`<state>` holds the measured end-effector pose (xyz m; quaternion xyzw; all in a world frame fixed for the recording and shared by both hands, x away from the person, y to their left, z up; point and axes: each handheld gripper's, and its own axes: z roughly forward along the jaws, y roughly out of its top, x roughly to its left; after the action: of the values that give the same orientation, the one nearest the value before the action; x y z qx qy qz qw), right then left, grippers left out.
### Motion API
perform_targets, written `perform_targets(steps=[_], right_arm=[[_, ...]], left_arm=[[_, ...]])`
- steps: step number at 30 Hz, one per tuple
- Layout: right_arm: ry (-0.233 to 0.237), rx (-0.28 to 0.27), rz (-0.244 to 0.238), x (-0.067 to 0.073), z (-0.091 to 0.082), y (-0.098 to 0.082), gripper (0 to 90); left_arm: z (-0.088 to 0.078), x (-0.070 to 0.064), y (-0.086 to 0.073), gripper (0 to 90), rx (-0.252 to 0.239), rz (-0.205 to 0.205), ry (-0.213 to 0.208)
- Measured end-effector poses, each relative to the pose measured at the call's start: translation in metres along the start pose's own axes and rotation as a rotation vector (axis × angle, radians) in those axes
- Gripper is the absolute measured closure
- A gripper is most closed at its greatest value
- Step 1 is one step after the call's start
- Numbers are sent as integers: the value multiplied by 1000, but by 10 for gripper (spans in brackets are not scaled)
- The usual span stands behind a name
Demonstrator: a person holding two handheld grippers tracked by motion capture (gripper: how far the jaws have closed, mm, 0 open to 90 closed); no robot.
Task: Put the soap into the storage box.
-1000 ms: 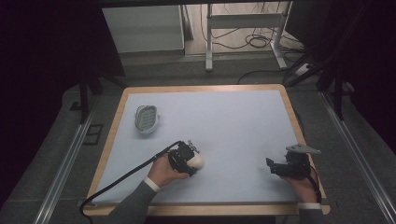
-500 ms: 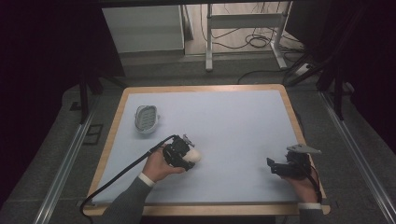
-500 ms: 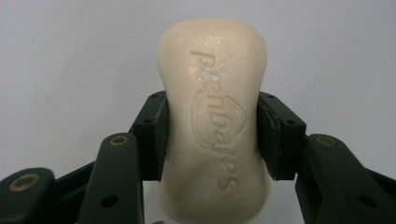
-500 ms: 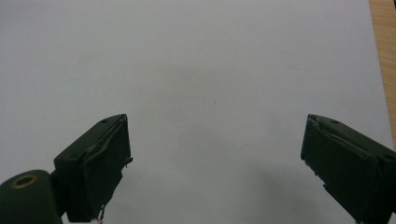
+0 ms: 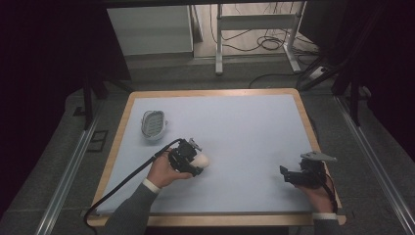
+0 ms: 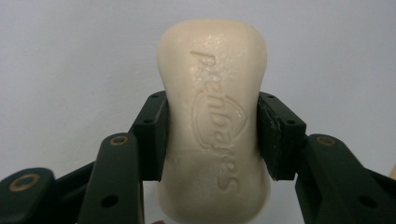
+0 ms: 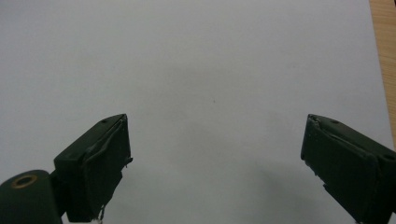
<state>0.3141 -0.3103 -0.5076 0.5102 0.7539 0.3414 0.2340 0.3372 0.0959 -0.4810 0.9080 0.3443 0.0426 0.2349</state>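
Soap bar (image 6: 212, 126) clamped in left hand-held gripper (image 5: 193, 160); soap dish (image 5: 153, 124) apart; right hand-held gripper (image 7: 215, 158) agape.

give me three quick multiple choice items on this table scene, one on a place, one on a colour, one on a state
1. Where does the grey oval slotted soap dish lie?
A. far left of the table
B. near right corner
C. table centre

2. What colour is the embossed bar of soap?
A. green
B. cream
C. blue

3. How is the right gripper?
A. shut on the soap
B. shut on nothing
C. open

Answers: 1 A, the high view shows it by the left edge. 2 B, it looks cream in the left gripper. 3 C, its jaws stand wide apart over bare mat.
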Motion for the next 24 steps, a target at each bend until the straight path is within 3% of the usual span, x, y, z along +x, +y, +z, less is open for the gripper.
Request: perform_targets(steps=[24], right_arm=[[-1,6,6,-1,1,-1,81]], left_arm=[[-25,20,4,496,-39,-30,35]])
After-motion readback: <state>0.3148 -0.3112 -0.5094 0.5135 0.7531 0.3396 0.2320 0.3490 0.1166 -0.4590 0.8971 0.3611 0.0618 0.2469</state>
